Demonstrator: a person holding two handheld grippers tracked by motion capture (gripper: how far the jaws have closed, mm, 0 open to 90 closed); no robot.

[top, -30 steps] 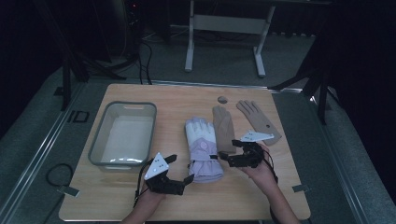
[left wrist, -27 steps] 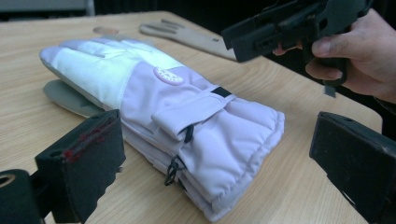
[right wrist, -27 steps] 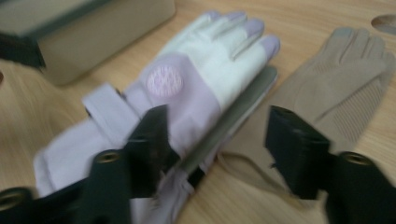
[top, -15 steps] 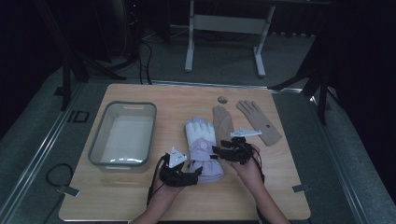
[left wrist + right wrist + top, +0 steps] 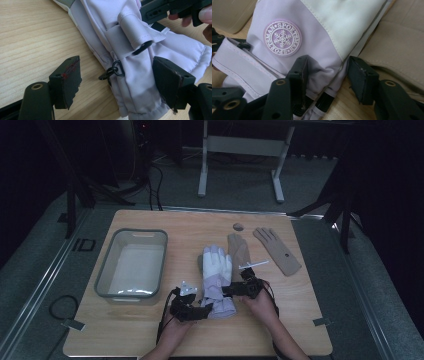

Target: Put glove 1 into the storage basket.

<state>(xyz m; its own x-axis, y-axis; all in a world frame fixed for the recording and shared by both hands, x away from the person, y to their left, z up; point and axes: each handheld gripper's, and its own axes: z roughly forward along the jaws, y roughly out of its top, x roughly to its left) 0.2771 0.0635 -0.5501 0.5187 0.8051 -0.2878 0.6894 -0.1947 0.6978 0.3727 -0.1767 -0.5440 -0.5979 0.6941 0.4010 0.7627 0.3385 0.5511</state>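
Here both grippers (jaws apart) seemingly straddle the lilac glove (image 5: 216, 282).

Ski glove (image 5: 216, 277): lilac, white fingers, snowflake badge (image 5: 282, 37). Flat gloves (image 5: 276, 250): tan. Tub (image 5: 132, 265): grey-rimmed, clear.

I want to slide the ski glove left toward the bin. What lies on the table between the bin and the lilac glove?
Nothing: in the high view, bare wood separates the clear bin from the lilac glove.
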